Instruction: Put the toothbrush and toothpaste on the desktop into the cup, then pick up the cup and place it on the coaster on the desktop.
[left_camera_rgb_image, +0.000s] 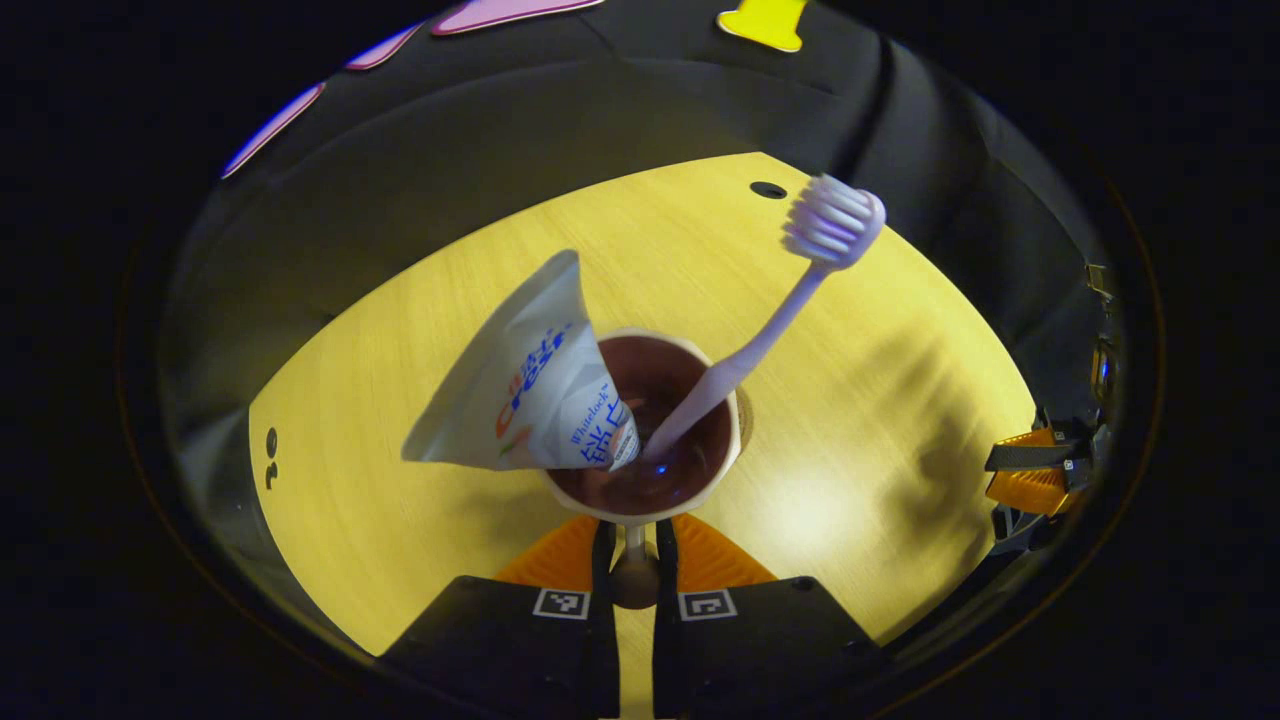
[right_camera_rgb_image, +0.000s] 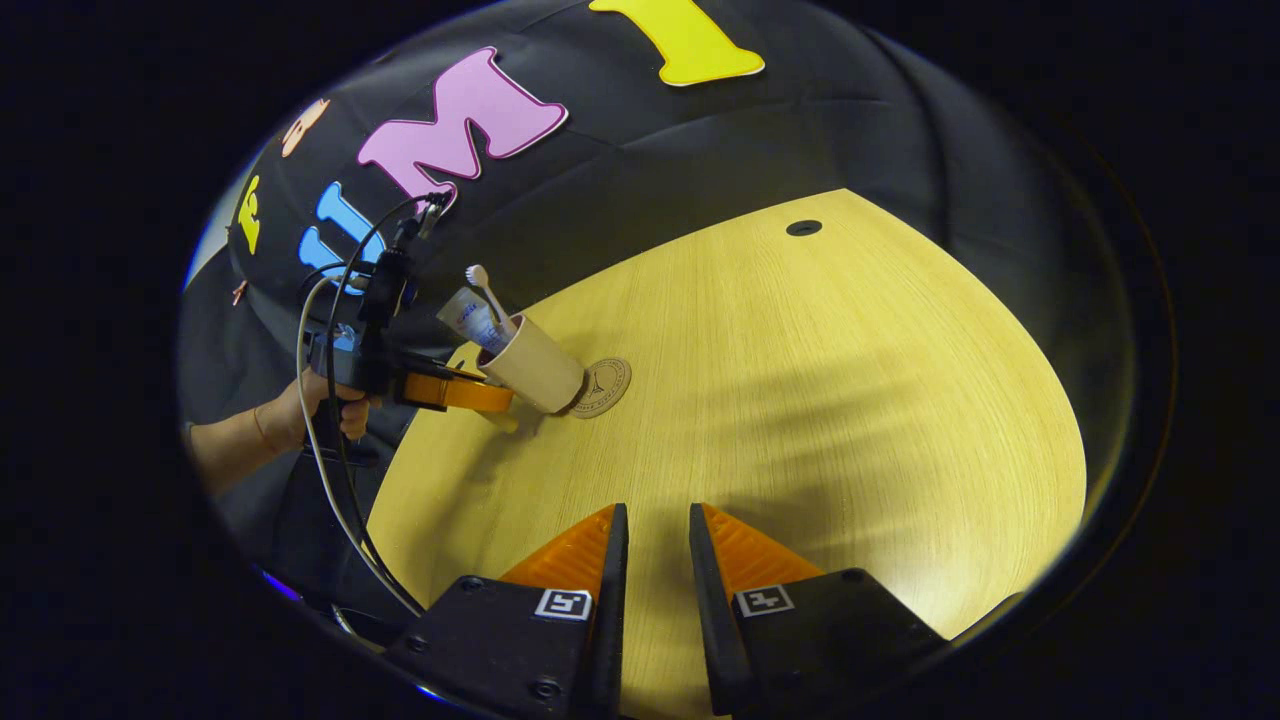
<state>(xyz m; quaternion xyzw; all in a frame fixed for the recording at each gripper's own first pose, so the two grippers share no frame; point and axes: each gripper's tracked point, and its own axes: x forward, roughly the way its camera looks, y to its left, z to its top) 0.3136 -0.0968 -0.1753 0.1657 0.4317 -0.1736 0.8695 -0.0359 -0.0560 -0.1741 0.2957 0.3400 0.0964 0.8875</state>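
A cream cup (left_camera_rgb_image: 725, 385) with a dark inside holds a white toothpaste tube (left_camera_rgb_image: 530, 385) and a white toothbrush (left_camera_rgb_image: 760, 335), bristles up. My left gripper (left_camera_rgb_image: 635, 525) is shut on the cup's near rim, one finger inside and one outside. In the right gripper view a hand (right_camera_rgb_image: 320, 405) holds that gripper (right_camera_rgb_image: 470, 393), and the cup (right_camera_rgb_image: 535, 372) leans with its base at the left edge of the round coaster (right_camera_rgb_image: 605, 383); I cannot tell whether it touches. My right gripper (right_camera_rgb_image: 655, 525) hangs over the bare desktop (right_camera_rgb_image: 850, 420), slightly open, nothing between its fingers.
The wooden desktop (left_camera_rgb_image: 880, 420) has a small dark hole (left_camera_rgb_image: 768, 189) near its far edge. The black booth wall closes in behind it. The right gripper (left_camera_rgb_image: 1035, 475) shows at the desk's right edge in the left gripper view. A cable (right_camera_rgb_image: 320, 440) trails from the left gripper.
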